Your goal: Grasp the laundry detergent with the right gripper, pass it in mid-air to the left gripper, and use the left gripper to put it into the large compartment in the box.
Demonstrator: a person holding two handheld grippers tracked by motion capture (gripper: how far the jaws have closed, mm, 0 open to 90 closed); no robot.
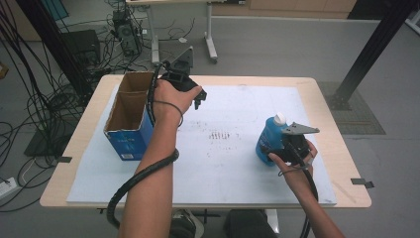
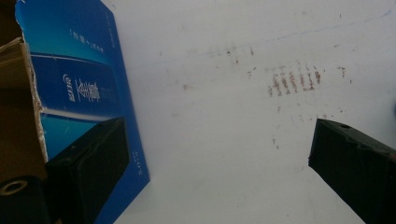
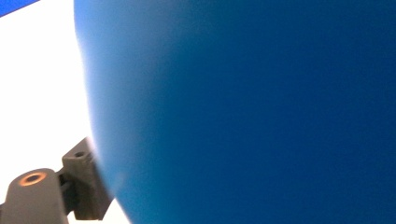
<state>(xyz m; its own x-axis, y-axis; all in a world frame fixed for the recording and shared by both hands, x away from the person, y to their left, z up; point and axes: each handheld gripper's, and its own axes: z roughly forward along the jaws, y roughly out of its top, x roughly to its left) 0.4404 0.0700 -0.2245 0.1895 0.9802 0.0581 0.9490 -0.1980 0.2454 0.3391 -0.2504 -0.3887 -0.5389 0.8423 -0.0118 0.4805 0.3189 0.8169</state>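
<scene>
A blue bottle [image 1: 270, 138] with a white cap [image 1: 280, 119] stands upright at the right of the white mat [image 1: 233, 168]. My right gripper [image 1: 275, 148] is closed around its lower body from the near side. In the right gripper view the bottle [image 3: 243, 112] sits right against the camera, and one finger [image 3: 86, 182] presses on its left edge. My left gripper [image 1: 198, 101] hangs above the mat, just right of an open blue cardboard box [image 1: 130, 119]. Its jaws [image 2: 219, 128] stand wide apart with nothing between them, and the box wall [image 2: 79, 84] is beside the left one.
The mat carries a patch of dark smudges [image 1: 218, 135] at its centre. The wooden table edge [image 1: 341, 148] runs close to the bottle's right. Beyond the table are cables [image 1: 44, 99], a black frame post [image 1: 371, 49] and a desk's legs [image 1: 210, 44].
</scene>
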